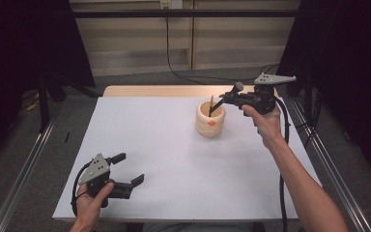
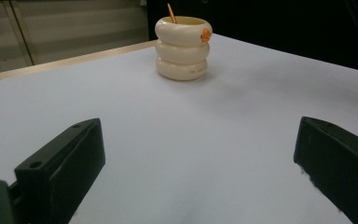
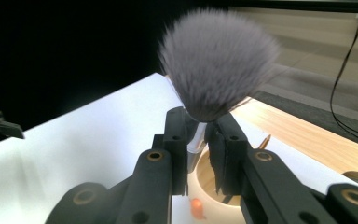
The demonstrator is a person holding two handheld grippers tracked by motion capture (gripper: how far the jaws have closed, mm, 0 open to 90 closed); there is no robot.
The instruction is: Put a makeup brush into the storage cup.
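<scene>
Pinching a makeup brush (image 3: 219, 65) just below its grey bristle head, the right gripper (image 1: 228, 100) hung over the cream ribbed cup (image 1: 210, 120) near the far edge of the white table (image 1: 164, 159). In the right gripper view its two black jaws stood almost together, with only the clear neck of the brush between their pads, and the fluffy head rose above the tips. The brush handle slanted down into the mouth of the cup, as the high view showed, with the dark stem crossing the rim. A thin wooden stick (image 1: 211, 101) leaned inside the same cup, its tip poking above the rim. The cup carried a small orange mark (image 1: 211, 123) on its side. The person's right hand (image 1: 265, 121) gripped the tool body from behind, with the cable trailing down along the forearm.

The left gripper (image 1: 129, 170) sat low near the front left corner of the table, well apart from the cup. Its jaws were spread wide, with nothing but bare white table between them, as the left gripper view showed. The left hand (image 1: 94, 198) held it there.
</scene>
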